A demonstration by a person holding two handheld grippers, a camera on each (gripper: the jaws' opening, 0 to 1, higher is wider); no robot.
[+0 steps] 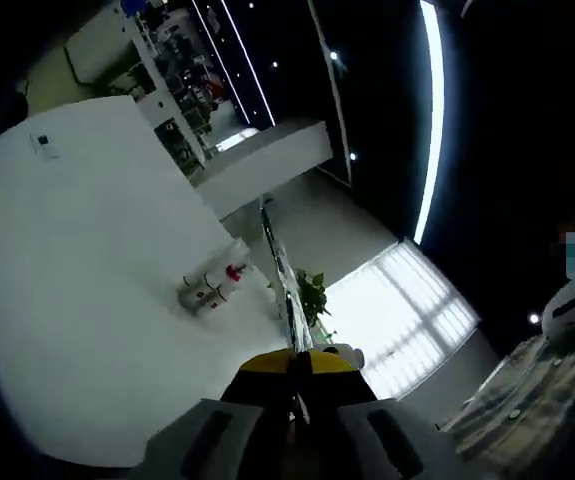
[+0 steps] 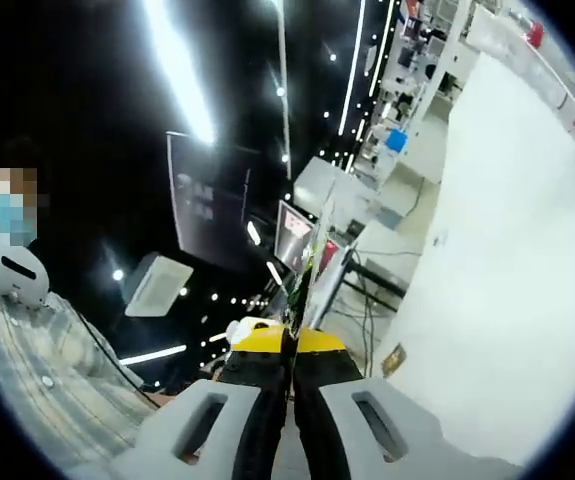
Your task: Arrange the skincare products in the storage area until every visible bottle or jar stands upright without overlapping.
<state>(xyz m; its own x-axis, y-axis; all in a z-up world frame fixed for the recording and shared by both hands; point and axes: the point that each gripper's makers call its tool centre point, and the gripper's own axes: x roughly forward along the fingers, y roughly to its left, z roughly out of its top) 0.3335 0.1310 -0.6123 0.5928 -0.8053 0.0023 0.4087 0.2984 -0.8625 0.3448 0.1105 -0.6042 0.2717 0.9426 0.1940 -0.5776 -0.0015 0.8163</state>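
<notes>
Both grippers were raised away from the work, jaws pressed together and holding nothing: the left gripper and the right gripper. Far off on the white counter, 2 small bottles seemingly lay tipped. Arranging apparently remained undone.

Small bottles, one red-capped, show clustered at the centre-left of the left gripper view; their pose is unclear.
</notes>
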